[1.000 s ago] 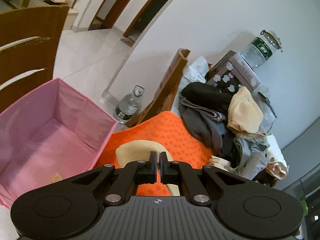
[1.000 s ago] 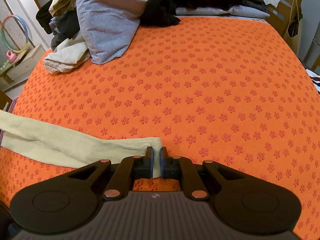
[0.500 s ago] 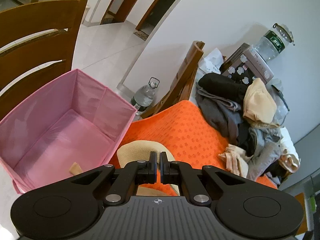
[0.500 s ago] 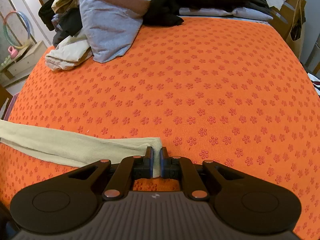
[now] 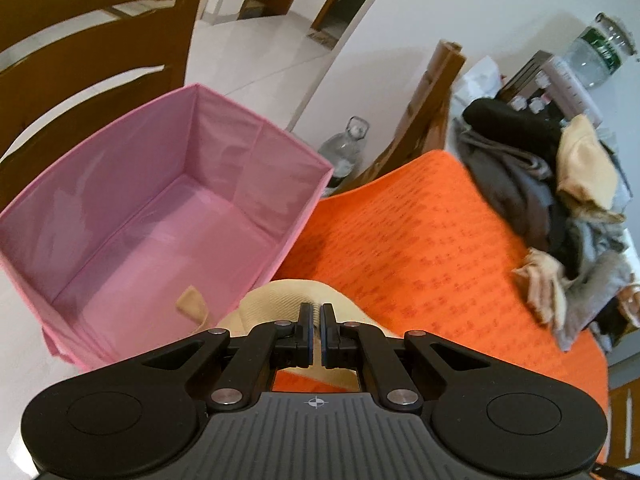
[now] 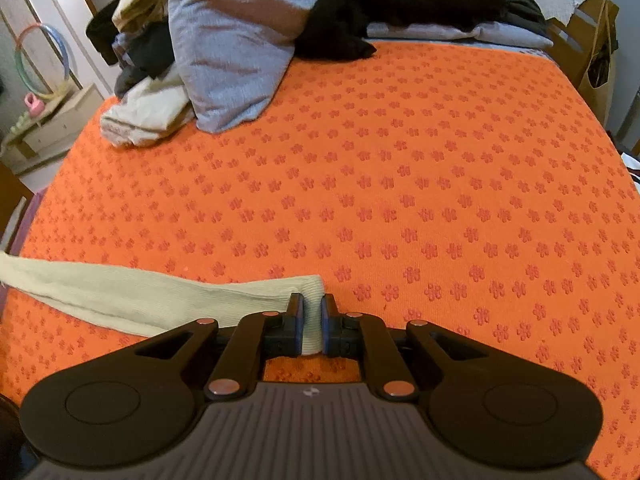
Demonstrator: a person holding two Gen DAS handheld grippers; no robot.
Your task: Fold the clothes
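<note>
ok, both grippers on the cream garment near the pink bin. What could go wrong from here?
1. The right gripper has its jaws opening with the cream garment between them; that end may drop unevenly and spoil the fold.
2. The left gripper, shut on the garment, sits right beside the pink bin; the cloth could snag on the rim.
3. The pile of clothes crowds the far edge of the orange cover, which limits spreading room.

A lived-in home is shown: an orange flower-patterned cover (image 6: 400, 184) is spread across the frame's middle, laundry (image 6: 240, 40) is heaped along its upper edge, wooden chairs (image 5: 92, 40) and a pink fabric bin (image 5: 248, 148) are seen at left, a tiled hallway beyond.
</note>
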